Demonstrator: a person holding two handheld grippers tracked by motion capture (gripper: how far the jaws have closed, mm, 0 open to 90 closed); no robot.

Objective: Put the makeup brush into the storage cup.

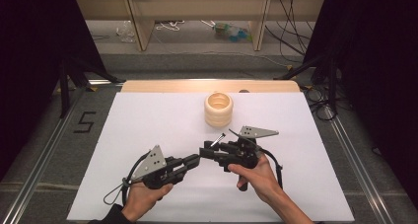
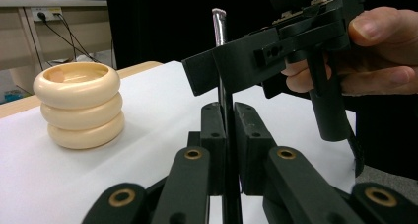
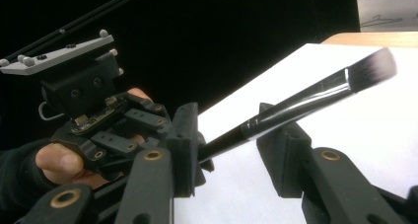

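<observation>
A slim brush (image 3: pixel 300 103) with a black handle, a silver ferrule and dark bristles is held by its handle in my left gripper (image 2: pixel 226 110), which is shut on it. In the high view the brush (image 1: pixel 217 139) slants up to the right above the white board. My right gripper (image 3: pixel 229 130) faces the left gripper (image 1: pixel 193 161) tip to tip. Its jaws stand on either side of the handle with a clear gap on one side, so it is open around the brush. In the left gripper view the right gripper's fingers (image 2: pixel 217 71) cross in front of the upright handle.
A cream holder (image 1: pixel 218 108) shaped like three stacked rings stands at the back middle of the white board (image 1: pixel 148 120), beyond both grippers. It also sits at the left in the left gripper view (image 2: pixel 79 105). A wooden strip (image 1: pixel 162 86) edges the board's far side.
</observation>
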